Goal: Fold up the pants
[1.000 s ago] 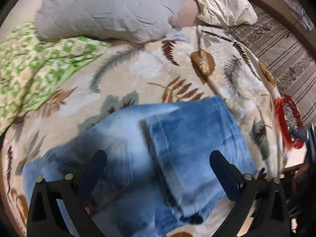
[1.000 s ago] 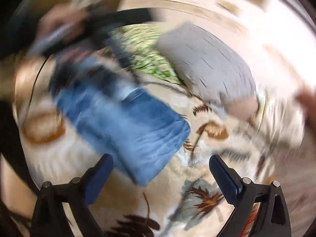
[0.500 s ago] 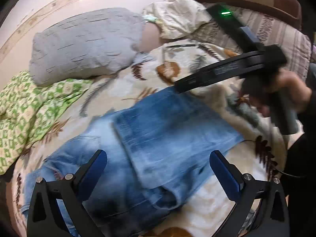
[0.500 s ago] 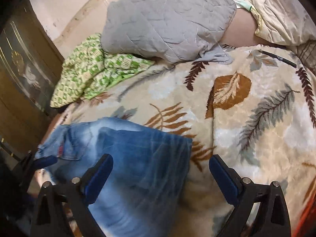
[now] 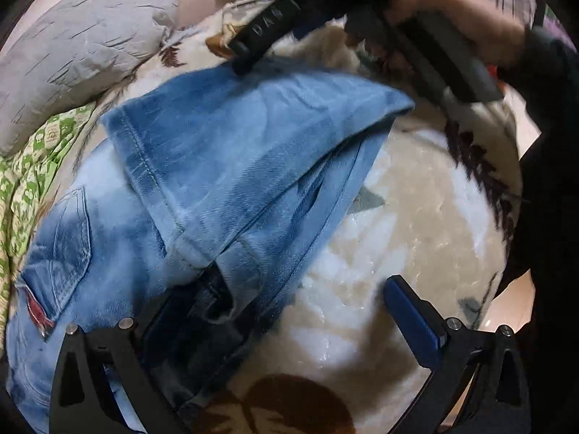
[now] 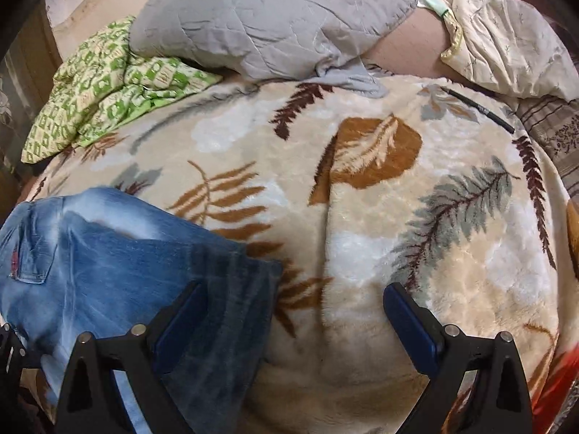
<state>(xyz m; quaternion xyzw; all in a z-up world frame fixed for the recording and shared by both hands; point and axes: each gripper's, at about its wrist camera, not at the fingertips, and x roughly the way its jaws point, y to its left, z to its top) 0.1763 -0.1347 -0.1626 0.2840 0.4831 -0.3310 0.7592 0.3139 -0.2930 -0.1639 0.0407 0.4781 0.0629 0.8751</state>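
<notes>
Lying folded on the leaf-print blanket (image 6: 380, 217), the jeans (image 5: 224, 166) sit between both grippers. Left gripper (image 5: 289, 311) and right gripper (image 6: 293, 314) gape, holding nothing.

Looked down on folded blue jeans (image 6: 119, 271) lying at lower left of a leaf-print blanket (image 6: 380, 224). Right gripper (image 6: 293, 322) spread wide, left finger (image 6: 177, 325) over the denim's edge. Grey pillow (image 6: 275, 18) and green patterned cloth (image 6: 108, 86) beyond.

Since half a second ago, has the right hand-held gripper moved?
Yes. The right hand-held gripper has come closer to the jeans, judged against the leaf-print blanket.
</notes>
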